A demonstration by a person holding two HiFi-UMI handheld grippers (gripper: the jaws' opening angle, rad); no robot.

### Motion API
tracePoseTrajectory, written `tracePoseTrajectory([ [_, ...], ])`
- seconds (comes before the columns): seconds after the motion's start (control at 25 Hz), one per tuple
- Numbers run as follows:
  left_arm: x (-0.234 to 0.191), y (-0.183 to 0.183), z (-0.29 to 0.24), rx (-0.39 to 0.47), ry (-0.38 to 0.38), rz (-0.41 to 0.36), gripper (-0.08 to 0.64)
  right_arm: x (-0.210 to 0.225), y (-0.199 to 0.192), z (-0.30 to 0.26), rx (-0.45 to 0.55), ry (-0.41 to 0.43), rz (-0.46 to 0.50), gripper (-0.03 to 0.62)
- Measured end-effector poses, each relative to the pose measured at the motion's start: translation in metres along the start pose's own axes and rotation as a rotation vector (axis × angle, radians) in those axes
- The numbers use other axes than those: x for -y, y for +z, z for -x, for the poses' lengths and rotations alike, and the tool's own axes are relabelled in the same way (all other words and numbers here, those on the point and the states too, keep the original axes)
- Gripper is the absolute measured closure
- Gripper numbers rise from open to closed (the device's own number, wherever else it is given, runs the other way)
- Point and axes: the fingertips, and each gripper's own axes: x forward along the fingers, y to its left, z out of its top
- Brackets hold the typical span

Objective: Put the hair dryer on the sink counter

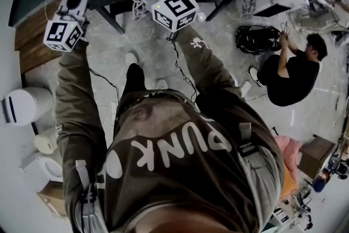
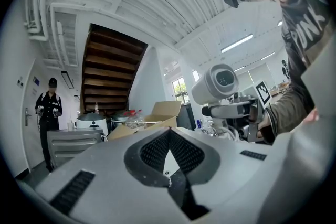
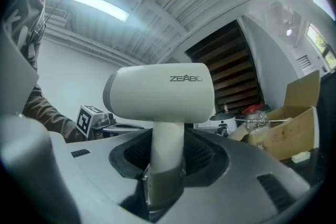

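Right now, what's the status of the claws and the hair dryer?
Right gripper clamped on hair dryer handle. Left gripper shut, empty. No obstacle seen.

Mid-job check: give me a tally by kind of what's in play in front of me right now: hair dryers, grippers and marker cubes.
hair dryer: 1, white
grippers: 2, the left gripper shut and empty, the right gripper shut on the hair dryer's handle
marker cubes: 2, one on each gripper
Total: 5
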Motion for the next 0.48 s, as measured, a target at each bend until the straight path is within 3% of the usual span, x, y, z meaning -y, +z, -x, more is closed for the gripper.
tracePoseTrajectory([
  [0.48,-0.108,-0.069,-0.063,0.009,-0.023,0.037,0.566,0.062,-0.062,-0.105,-0.066,-0.035,-0.024,0.434],
])
